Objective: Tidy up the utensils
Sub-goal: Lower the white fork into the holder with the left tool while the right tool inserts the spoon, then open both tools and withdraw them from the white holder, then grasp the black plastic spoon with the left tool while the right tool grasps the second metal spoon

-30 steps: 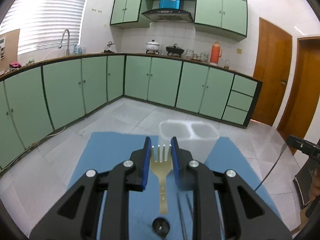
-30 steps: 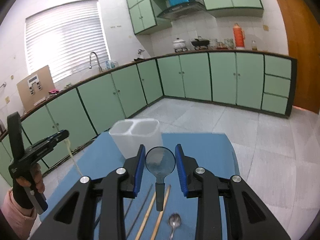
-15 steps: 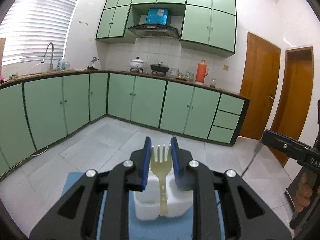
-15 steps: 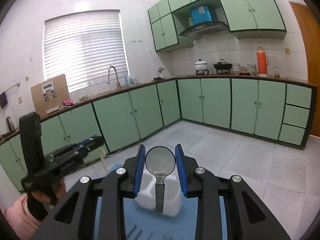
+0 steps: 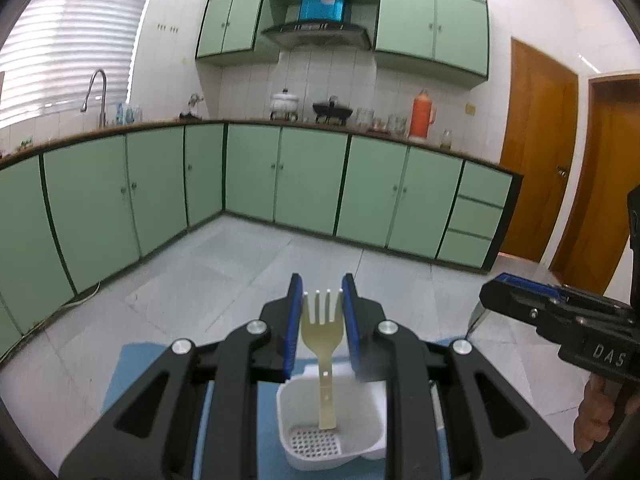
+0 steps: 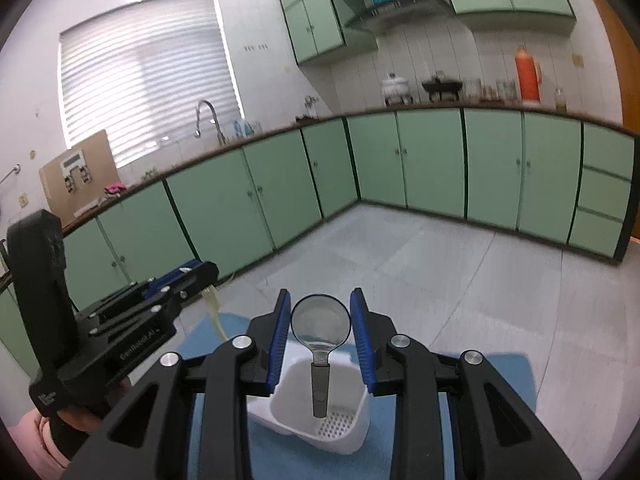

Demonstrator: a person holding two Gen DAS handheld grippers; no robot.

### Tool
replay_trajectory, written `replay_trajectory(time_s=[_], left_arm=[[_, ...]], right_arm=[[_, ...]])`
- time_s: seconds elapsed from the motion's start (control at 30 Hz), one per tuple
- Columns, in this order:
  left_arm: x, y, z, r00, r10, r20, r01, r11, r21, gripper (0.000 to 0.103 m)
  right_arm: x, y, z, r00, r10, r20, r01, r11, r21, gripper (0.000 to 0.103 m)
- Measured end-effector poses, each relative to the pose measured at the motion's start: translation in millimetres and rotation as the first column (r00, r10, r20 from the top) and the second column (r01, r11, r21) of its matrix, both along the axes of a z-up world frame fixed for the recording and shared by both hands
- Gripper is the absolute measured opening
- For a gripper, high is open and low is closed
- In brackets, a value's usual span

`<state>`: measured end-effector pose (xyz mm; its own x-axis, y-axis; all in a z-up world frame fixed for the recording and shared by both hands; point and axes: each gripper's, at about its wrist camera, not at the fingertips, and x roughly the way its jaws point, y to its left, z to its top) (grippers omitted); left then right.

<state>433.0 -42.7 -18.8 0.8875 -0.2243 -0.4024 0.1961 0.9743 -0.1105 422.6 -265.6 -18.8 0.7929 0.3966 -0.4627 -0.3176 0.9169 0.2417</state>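
Note:
My left gripper (image 5: 322, 312) is shut on a pale yellow fork (image 5: 323, 332), tines up, its handle hanging down into the left compartment of a white two-part utensil holder (image 5: 300, 432). My right gripper (image 6: 321, 326) is shut on a clear grey spoon (image 6: 321, 324), bowl up, its handle hanging into the right compartment of the same holder (image 6: 348, 436). Each gripper shows in the other's view: the right one (image 5: 560, 320) at the right edge, the left one (image 6: 120, 320) at the left with the fork.
The holder stands on a blue mat (image 5: 128, 372) that also shows in the right wrist view (image 6: 508, 376). Beyond lie a tiled floor (image 5: 248, 264), green kitchen cabinets (image 5: 308, 184) and wooden doors (image 5: 536, 152).
Both grippers have risen and moved forward over the holder with their utensils. The handles now hang inside its compartments. The loose utensils on the mat have left the view.

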Motion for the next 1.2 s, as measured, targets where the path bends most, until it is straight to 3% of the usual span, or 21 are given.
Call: replay_trajectory(time_s=[0.23, 0.4, 0.5, 0.57, 0.63, 0.87, 1.07, 1.2], left_arm=[[7.4, 10.9, -32.9, 0.998, 0.015, -0.059, -0.013, 1.0, 0.026, 0.019], [4.1, 17.4, -39.9, 0.998, 0.015, -0.066, -0.014, 1.0, 0.027, 0.022], [0.3, 17.3, -40.4, 0.998, 0.014, -0.064, -0.012, 1.0, 0.028, 0.034], [-5.2, 19.9, -41.0, 0.998, 0.014, -0.065, -0.013, 1.0, 0.018, 0.046], [-11.2, 21.8, -40.3, 0.998, 0.016, -0.059, -0.015, 1.0, 0.008, 0.05], [-51.6, 28.2, -37.6, 0.998, 0.029, -0.056, -0.028, 0.999, 0.025, 0.069], [-113.5, 36.0, -57.0, 0.987, 0.066, -0.147, -0.055, 0.996, 0.076, 0.083], [-147.5, 41.9, -91.2, 0.953, 0.086, -0.29, -0.062, 0.994, 0.092, 0.084]], right_arm=[[-0.6, 0.6, -35.2, 0.999, -0.007, -0.045, 0.006, 1.0, -0.011, 0.03], [-8.0, 1.0, -43.7, 0.999, -0.015, -0.048, 0.014, 1.0, -0.013, 0.033], [-12.0, -0.2, -46.0, 0.998, -0.021, -0.051, 0.02, 1.0, -0.012, 0.038], [-17.7, -3.4, -47.1, 0.999, -0.025, -0.047, 0.025, 1.0, 0.0, 0.047], [-23.6, -7.5, -45.8, 0.999, -0.034, -0.035, 0.035, 0.999, 0.011, 0.053], [-60.8, -21.1, -47.1, 0.997, -0.069, -0.028, 0.069, 0.998, 0.005, 0.059], [-118.1, -39.0, -69.5, 0.987, -0.142, -0.077, 0.143, 0.99, -0.003, 0.063], [-152.2, -48.2, -83.7, 0.977, -0.182, -0.114, 0.18, 0.983, -0.032, 0.063]])
